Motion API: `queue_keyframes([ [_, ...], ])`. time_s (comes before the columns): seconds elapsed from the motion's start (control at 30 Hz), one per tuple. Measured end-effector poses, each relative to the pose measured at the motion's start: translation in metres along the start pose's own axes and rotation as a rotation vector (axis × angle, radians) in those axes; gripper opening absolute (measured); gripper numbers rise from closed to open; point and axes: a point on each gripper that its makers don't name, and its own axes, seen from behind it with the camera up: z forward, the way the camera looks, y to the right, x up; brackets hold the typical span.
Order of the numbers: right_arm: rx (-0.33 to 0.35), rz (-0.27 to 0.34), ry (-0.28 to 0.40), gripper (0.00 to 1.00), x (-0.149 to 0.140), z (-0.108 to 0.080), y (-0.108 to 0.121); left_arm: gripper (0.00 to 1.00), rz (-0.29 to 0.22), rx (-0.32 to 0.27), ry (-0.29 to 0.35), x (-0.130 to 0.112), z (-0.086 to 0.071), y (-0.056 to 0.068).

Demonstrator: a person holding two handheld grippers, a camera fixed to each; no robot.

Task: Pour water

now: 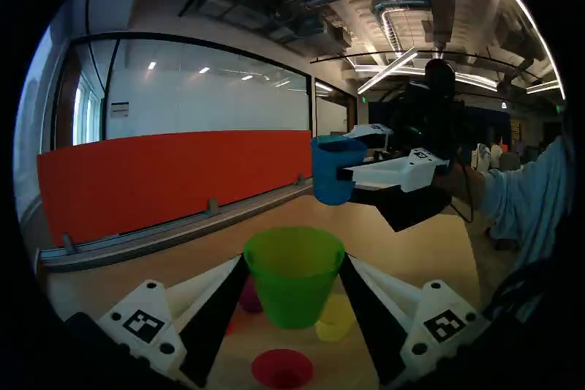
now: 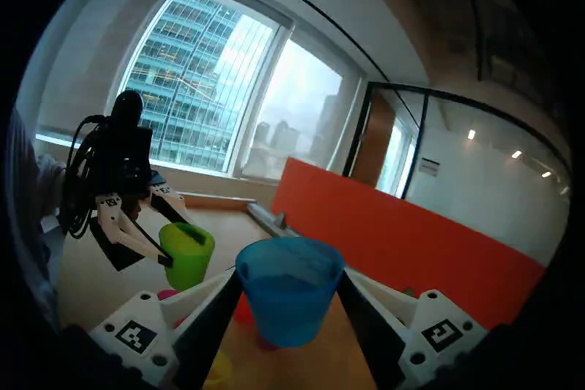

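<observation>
In the left gripper view my left gripper point(image 1: 294, 284) is shut on a green cup point(image 1: 294, 273), held upright above the wooden table point(image 1: 409, 244). Farther off, the right gripper point(image 1: 344, 174) holds a blue cup point(image 1: 333, 169) higher up, to the right. In the right gripper view my right gripper point(image 2: 289, 302) is shut on that blue cup point(image 2: 289, 298), upright, with water showing inside. The left gripper point(image 2: 164, 247) and its green cup point(image 2: 187, 252) hang to the left, lower than the blue cup's rim.
Several small cups stand on the table under the green cup: a red one point(image 1: 282, 368), a yellow one point(image 1: 336, 317), a purple one point(image 1: 250, 295). An orange partition point(image 1: 175, 178) with a rail runs along the table's far edge. A person's sleeve point(image 1: 530, 200) is at right.
</observation>
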Motion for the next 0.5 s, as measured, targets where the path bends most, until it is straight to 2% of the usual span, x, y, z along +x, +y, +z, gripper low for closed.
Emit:
queue_keyframes([
  [0.5,0.005,-0.127,0.015,0.9,0.023,0.01,-0.001,0.87,0.009,-0.027,0.006,0.001,0.002,0.012],
])
